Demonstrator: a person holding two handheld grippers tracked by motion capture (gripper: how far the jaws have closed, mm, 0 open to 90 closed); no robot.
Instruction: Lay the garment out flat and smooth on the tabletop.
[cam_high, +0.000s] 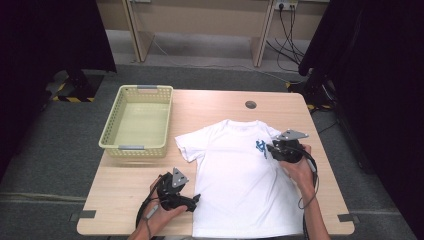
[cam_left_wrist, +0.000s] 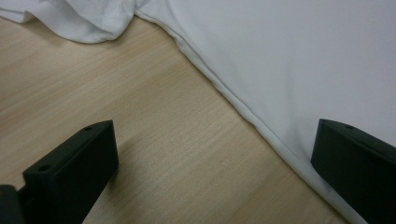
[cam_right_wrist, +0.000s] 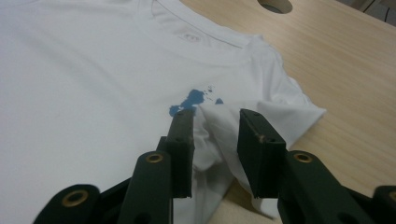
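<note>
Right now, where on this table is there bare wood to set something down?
Free: the strip between the yellow basket and the T-shirt's near sleeve; the front-left corner below the basket, beside the left gripper; the far right around the cable hole. Crowded: the T-shirt covers centre to front edge, with the right gripper over its blue print.

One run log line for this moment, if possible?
left gripper: open, straddling white T-shirt side hem | right gripper: fabric fold between jaws near blue print

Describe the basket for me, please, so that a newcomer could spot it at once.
Start at the wooden table and go to its far left corner. There sits the basket, left of the white T-shirt. It is the pale yellow rectangular container with slotted walls.
</note>
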